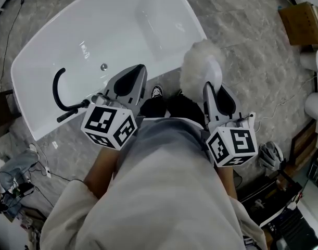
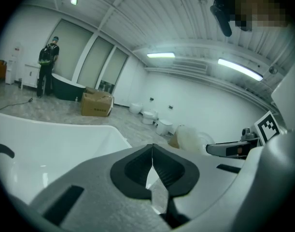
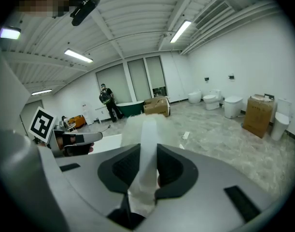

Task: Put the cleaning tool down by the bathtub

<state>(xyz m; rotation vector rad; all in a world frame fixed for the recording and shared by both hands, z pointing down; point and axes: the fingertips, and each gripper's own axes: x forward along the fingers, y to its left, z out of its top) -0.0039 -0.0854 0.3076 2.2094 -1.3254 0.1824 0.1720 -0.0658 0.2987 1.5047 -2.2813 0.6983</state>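
Underfoot, a grey veined floor (image 1: 242, 40) is spreading out around a white bathtub (image 1: 96, 35), which is lying slantwise ahead of the wearer's dark shoes (image 1: 156, 91); a black curved tap (image 1: 59, 90) is rising from the tub's near rim. A cardboard box (image 1: 304, 22) is sitting well apart at the upper right, and cables (image 1: 41, 165) are trailing over the floor at the lower left. In the right gripper view, toilets (image 3: 212, 99) are lining the far wall, and a distant person (image 3: 107, 103) is standing beside a dark tub (image 3: 133, 108). The wearer is standing at the bathtub's near side, both forearms reaching forward. The left gripper (image 1: 134, 79) is hovering over the near rim, its jaws pressing together at the tips with nothing between them. The right gripper (image 1: 213, 95) is hanging just off the bathtub's right-hand corner, its jaws clenching the flat white handle (image 3: 147, 153) of the cleaning tool (image 1: 200, 66). That tool is jutting out ahead of the right gripper, raised in the air, its head showing as a round tuft of fluffy white fibres and appearing just beside the bathtub's corner in the head view
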